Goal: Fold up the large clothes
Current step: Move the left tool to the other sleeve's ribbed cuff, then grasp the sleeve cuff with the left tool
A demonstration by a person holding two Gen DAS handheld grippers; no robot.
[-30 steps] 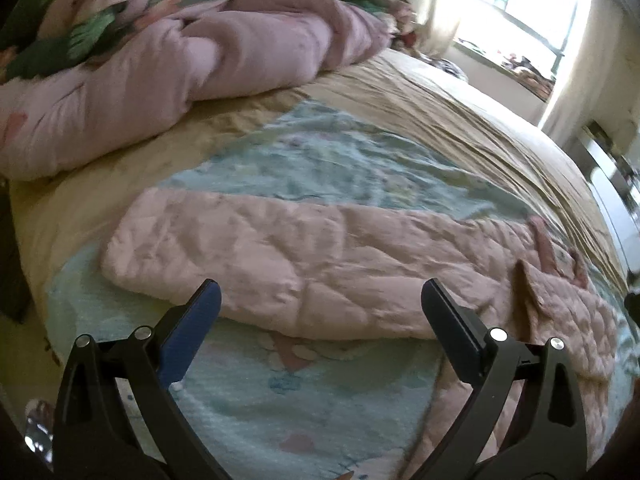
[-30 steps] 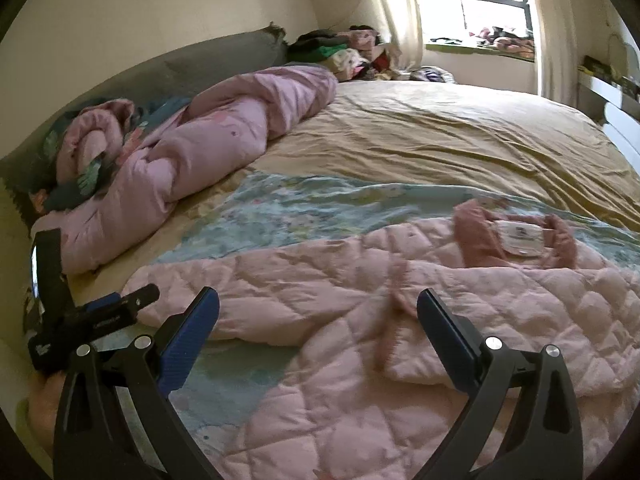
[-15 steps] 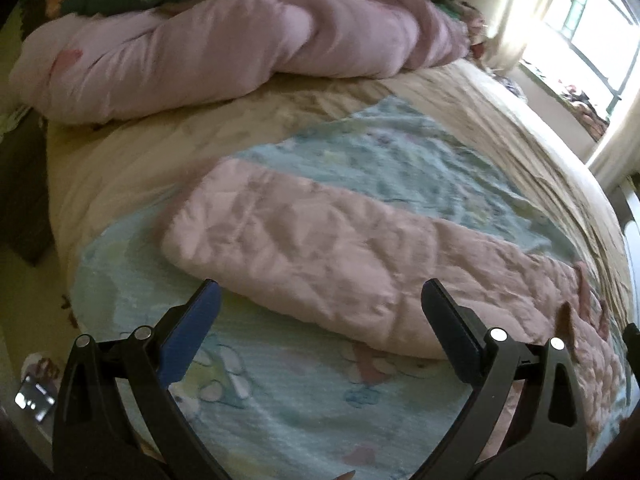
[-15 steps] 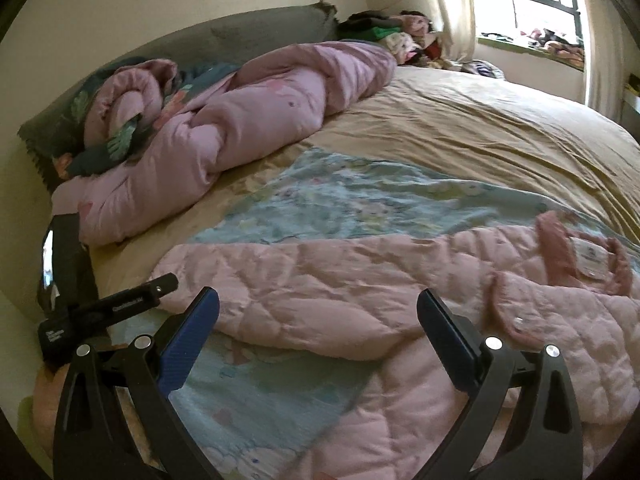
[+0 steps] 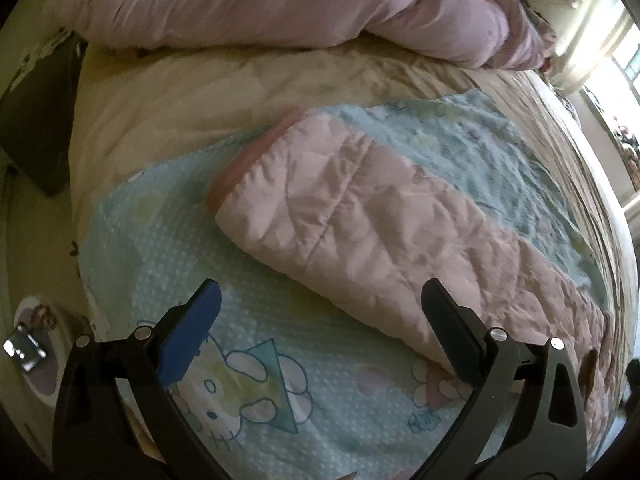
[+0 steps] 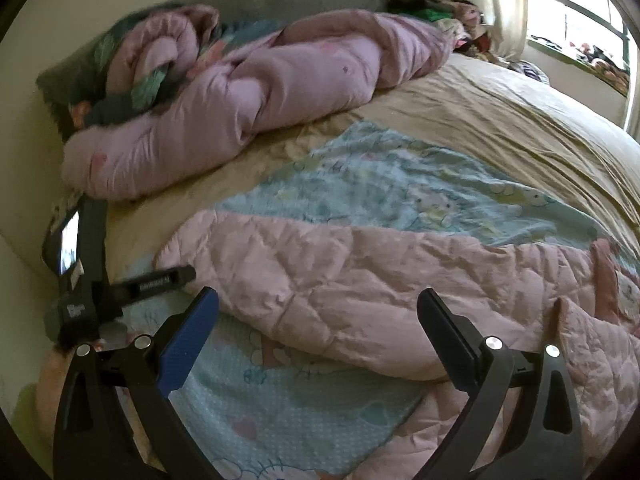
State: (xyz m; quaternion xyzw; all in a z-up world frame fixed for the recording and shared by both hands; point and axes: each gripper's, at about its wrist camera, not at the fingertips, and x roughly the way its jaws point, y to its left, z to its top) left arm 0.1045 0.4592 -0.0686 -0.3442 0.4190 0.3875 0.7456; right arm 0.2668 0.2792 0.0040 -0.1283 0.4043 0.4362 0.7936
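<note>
Now my left gripper has swung toward jacket sleeve cuff, spread, empty. Right gripper spread over sleeve. Jacket flat on bed; grab comes next, I judge.

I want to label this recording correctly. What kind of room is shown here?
Most likely a home bedroom. A wide bed with a beige sheet fills the view, a bunched pink duvet lies near its head, and a window with curtains lets in daylight.

Daylight glares from the window at the upper right; the bed's near side lies dim, slightly blurred, with fisheye-bent, dark-vignetted edges.
</note>
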